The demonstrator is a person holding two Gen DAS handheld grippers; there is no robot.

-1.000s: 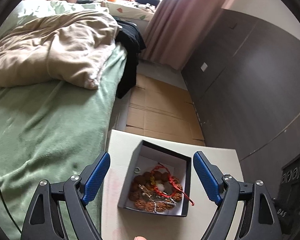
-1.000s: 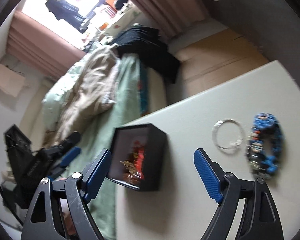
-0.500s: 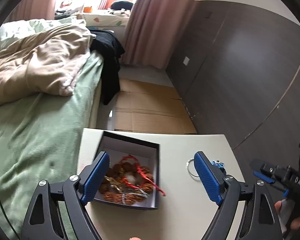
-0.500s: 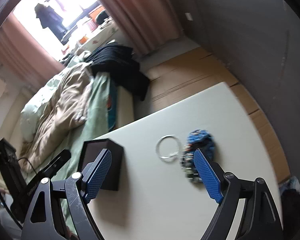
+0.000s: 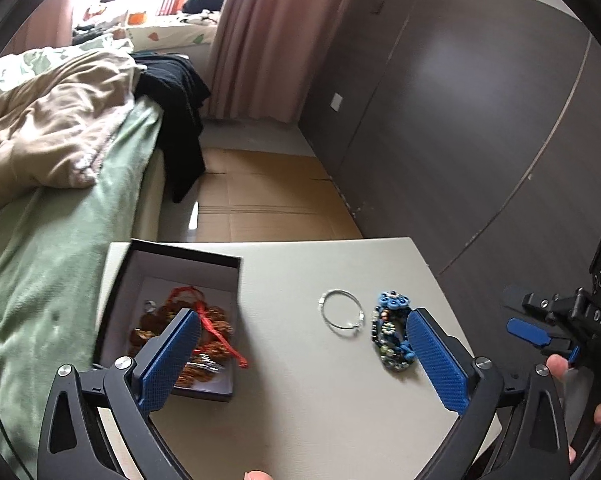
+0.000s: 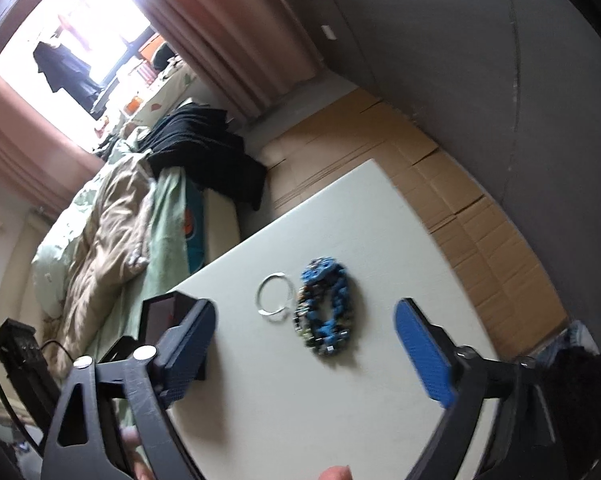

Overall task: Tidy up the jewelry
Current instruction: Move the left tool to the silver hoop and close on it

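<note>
A black jewelry box (image 5: 140, 264) with a white inside sits at the left of the pale table (image 5: 308, 400). It holds brown bead strands and a red cord (image 5: 216, 340). A thin silver bangle (image 5: 341, 314) and a blue beaded bracelet (image 5: 392, 336) lie side by side to its right, also in the right wrist view: bangle (image 6: 274, 298), bracelet (image 6: 326, 312). My left gripper (image 5: 300, 354) is open and empty above the table, between box and bracelet. My right gripper (image 6: 304, 344) is open and empty, hovering near the bracelet. The box corner (image 6: 160, 312) shows behind its left finger.
A bed with a green sheet (image 5: 40, 240) and beige duvet (image 5: 48, 132) runs along the table's left. Flattened cardboard (image 5: 260, 200) covers the floor beyond the table. A dark panelled wall (image 5: 460, 120) stands to the right. The right gripper's body (image 5: 560, 320) shows at the left view's right edge.
Both views have swung right: the box has slid to the left in each view, and the bangle and blue bracelet have come toward the centre. Both grippers stay open.
</note>
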